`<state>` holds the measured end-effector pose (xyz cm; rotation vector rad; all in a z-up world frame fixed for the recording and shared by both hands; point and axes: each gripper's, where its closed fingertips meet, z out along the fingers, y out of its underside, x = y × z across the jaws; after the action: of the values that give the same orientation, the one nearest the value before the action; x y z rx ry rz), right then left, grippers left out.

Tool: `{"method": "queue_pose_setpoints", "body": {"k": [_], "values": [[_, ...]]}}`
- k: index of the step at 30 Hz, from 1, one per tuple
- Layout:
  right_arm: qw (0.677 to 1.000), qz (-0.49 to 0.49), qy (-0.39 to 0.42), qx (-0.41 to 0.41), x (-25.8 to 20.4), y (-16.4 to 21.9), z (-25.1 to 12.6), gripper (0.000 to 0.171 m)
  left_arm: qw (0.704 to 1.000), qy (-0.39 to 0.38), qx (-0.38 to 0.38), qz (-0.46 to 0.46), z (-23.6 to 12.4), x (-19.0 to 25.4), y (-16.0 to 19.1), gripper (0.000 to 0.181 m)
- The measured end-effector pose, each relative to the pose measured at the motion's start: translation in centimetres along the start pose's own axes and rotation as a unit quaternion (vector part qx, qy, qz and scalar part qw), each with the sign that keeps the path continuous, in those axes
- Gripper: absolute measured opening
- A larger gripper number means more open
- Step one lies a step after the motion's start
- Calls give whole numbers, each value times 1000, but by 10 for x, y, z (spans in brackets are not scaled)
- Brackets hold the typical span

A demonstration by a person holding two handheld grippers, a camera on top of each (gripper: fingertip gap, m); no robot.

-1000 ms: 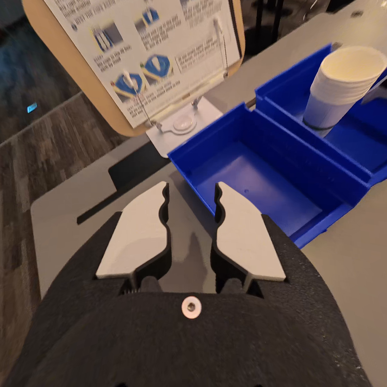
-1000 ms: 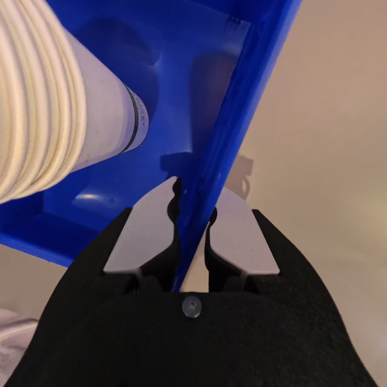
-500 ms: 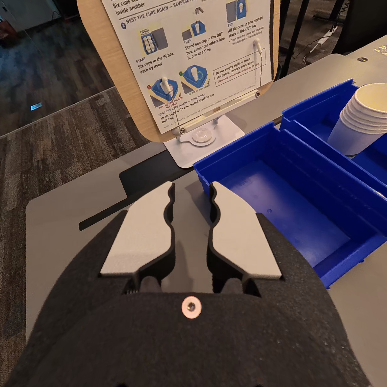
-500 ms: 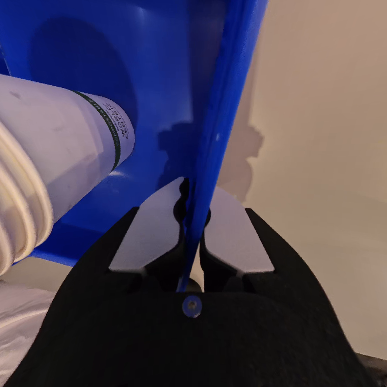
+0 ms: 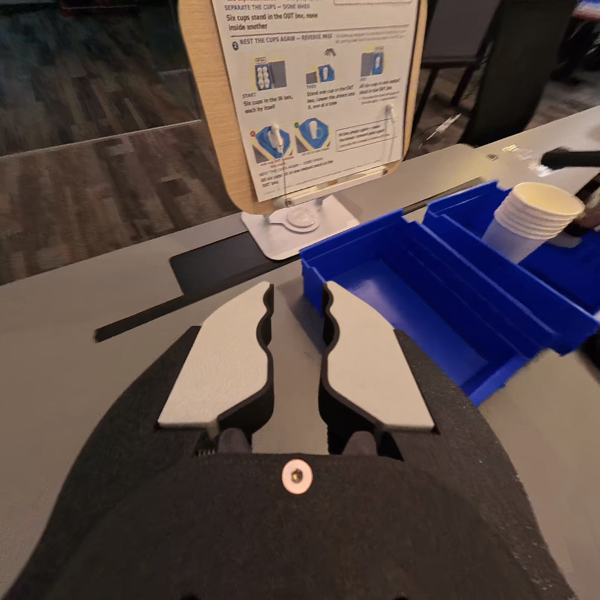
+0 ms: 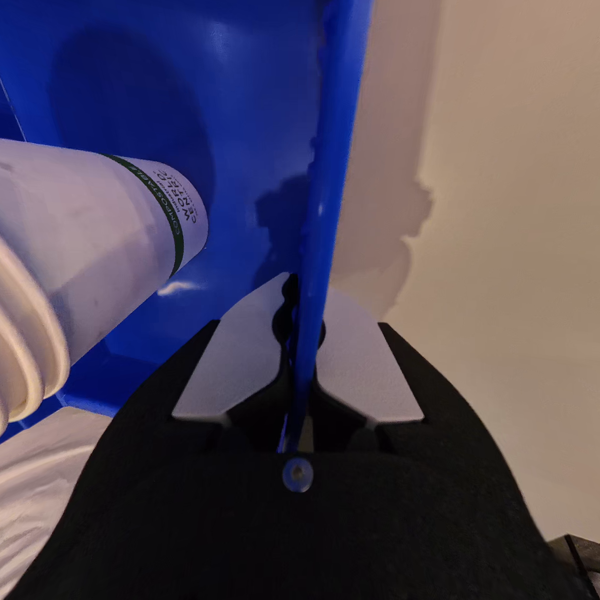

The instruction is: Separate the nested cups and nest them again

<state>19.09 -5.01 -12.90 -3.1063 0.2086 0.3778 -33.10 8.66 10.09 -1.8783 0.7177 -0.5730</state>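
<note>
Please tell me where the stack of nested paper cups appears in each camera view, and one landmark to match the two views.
Left wrist view: stack of nested paper cups at the right edge, upper half, tilted inside the farther blue bin.
Right wrist view: stack at the left edge, lying across the frame.
Shared landmark: that blue bin; the right claw grips its wall.

My left gripper (image 5: 297, 293) and right gripper (image 6: 303, 293) are identical: a black, grainy, fan-shaped body; two flat light-grey fingers (image 5: 224, 357) with wavy black inner edges; one round silver screw (image 5: 296, 476) centred below them.
</note>
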Motion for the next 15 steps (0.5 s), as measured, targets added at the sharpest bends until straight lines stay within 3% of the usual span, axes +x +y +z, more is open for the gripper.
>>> {"method": "queue_pose_setpoints", "body": {"k": [4,9,15], "values": [[1000,7,-13,5,7,10,-17,5,998,-48,17,-28,-21,-31,2,24],[1000,-3,24,15,3,12,-72,5,992,-114,19,-39,-49,-62,9,25],[996,-57,58,37,-69,-15,-139,5,985,-167,17,-37,-74,-73,14,25]]}}
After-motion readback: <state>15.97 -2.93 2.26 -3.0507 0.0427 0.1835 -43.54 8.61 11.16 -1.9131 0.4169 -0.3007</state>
